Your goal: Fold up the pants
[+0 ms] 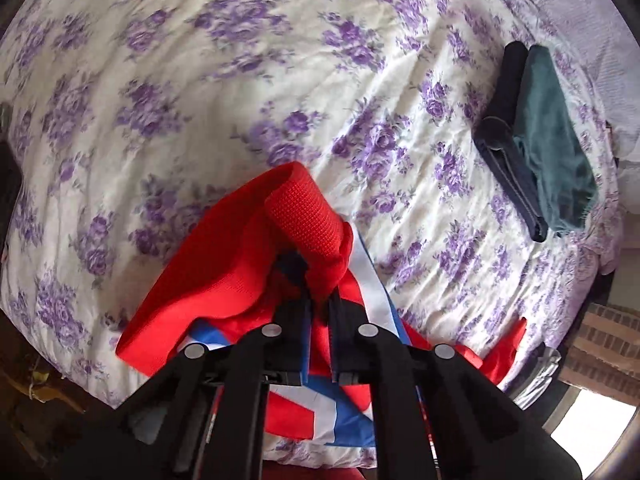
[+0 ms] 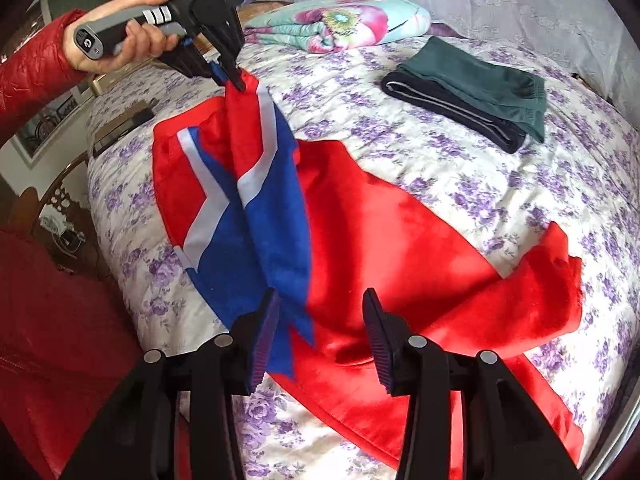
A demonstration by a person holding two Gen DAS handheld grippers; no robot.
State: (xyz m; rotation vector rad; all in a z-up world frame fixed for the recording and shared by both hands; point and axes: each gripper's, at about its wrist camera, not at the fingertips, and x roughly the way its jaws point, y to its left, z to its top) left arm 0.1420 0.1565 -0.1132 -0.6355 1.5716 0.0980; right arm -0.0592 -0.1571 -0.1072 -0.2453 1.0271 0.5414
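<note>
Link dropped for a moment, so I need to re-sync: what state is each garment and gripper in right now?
Left gripper: shut on the red pants, lifting one end.
Right gripper: open, holding nothing, above the pants.
Red pants: unfolded, mostly spread on the bed, one end raised.
Green garment: folded, lying on the black one.
Black garment: folded, flat on the bed.
Floral blanket: folded at the far end.

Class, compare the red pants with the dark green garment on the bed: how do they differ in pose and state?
The red pants lie spread out and rumpled; the dark green garment is folded flat. The red pants are pinched and lifted at one end by the left tongs; the dark green garment lies untouched, partly over a folded black garment. Both rest on the floral bedspread.
</note>
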